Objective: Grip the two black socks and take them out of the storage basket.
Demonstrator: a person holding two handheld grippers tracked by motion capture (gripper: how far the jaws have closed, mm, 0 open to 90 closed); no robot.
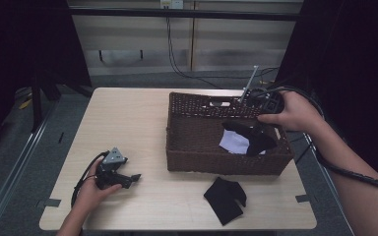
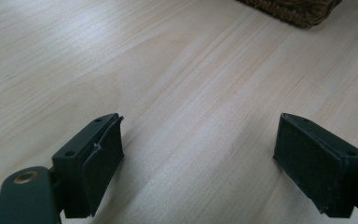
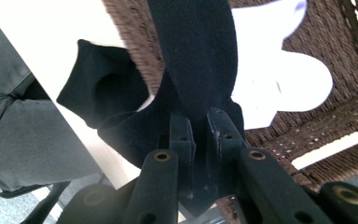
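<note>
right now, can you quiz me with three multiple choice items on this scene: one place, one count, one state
1. Where is the white cloth?
A. in the basket
B. on the table
C. in the left gripper

2. How many black socks show?
A. one
B. two
C. four

3. What state is the right gripper in?
A. open
B. shut on nothing
C. shut on a black sock

Answers:
1 A, it lies on the basket's floor.
2 B, one hangs from the right gripper and another sock lies on the table.
3 C, its jaws pinch the sock over the basket.
</note>
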